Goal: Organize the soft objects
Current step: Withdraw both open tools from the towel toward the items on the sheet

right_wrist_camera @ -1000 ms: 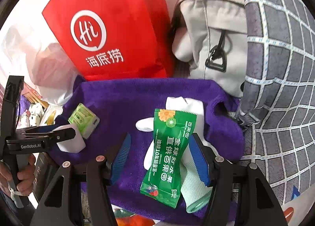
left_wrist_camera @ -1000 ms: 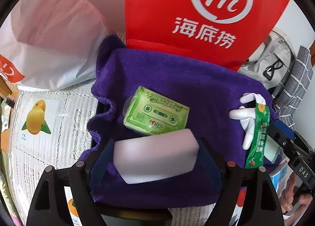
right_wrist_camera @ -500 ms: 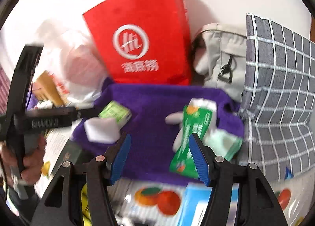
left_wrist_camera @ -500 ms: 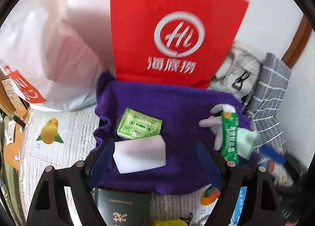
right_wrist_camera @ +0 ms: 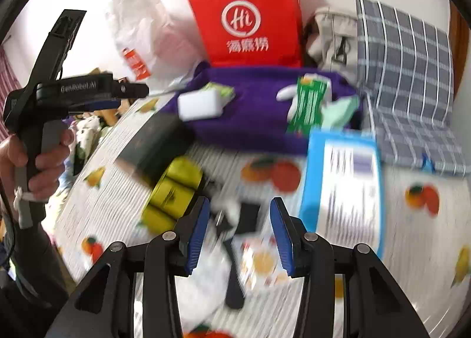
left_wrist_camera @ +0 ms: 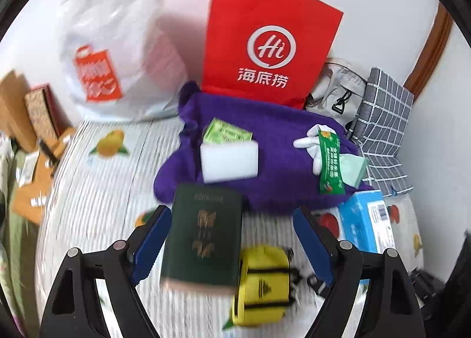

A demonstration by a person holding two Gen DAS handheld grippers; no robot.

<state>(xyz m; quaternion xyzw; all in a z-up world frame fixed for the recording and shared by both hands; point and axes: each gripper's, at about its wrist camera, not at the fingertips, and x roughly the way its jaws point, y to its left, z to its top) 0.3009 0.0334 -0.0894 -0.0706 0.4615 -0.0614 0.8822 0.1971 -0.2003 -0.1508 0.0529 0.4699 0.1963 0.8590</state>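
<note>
A purple towel lies against the red paper bag. On it rest a white sponge, a green tissue pack, a white glove, a green sachet and a mint cloth. My left gripper is open and empty above a dark green booklet. It also shows in the right wrist view. My right gripper is open and empty, low over the tablecloth.
A red paper bag, a white plastic bag, a grey bag and a checked cloth stand at the back. A blue box, a yellow pouch and black items lie in front.
Both grippers have pulled back from the purple towel. The left one has let go of the white sponge, which now lies on the towel. The right has left the green sachet.
</note>
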